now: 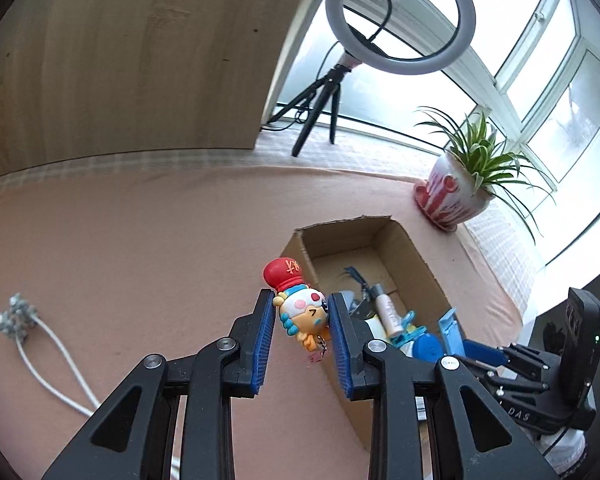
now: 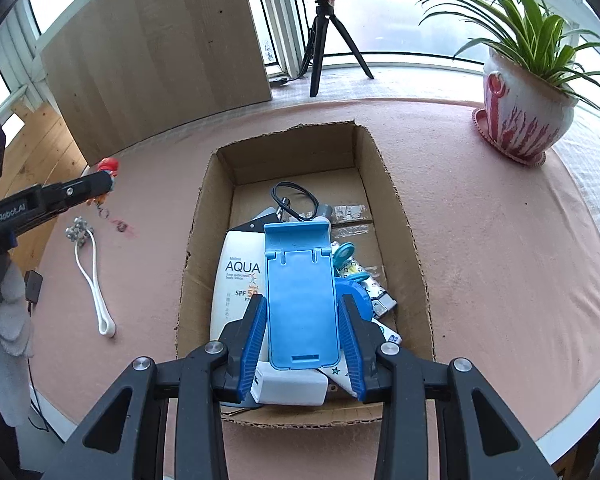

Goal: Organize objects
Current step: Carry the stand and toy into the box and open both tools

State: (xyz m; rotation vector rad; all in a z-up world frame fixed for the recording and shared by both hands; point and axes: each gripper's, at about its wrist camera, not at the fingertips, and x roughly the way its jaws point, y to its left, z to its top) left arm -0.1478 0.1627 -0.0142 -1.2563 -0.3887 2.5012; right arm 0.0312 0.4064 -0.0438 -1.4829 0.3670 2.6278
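Left gripper (image 1: 302,314): pads clamped on one cartoon figurine keychain (image 1: 300,300), red hat poking above the fingertips, held above the pink tablecloth (image 1: 140,260) just left of the cardboard box (image 2: 400,216). The keyring end hangs below the pads, too small to read.

Right gripper (image 2: 302,334): over the box, one blue phone stand (image 2: 300,296) between the pads. Left pad appears to touch its edge; the right one shows a thin gap, so grip is unconfirmed.

Count on the cloth outside the box: 1 white cord with a beaded metal end (image 2: 88,268), 1 small pink smudge or scrap (image 2: 122,226), can't tell what it is.

In the box:
- 1 AQUA sunscreen tube (image 2: 236,280), label partly covered by the stand
- 1 white charger block (image 2: 288,388)
- 1 black cable (image 2: 292,196)
- 1 teal clip (image 2: 342,252)
- 1 blue round item (image 2: 358,296), mostly hidden
- a few small packets, count unclear

Background: 1 ring light on tripod (image 1: 400,20), 1 potted spider plant (image 2: 528,92), 1 wood panel (image 1: 120,60).

A grey glove (image 2: 4,320) at the left edge, cut off.
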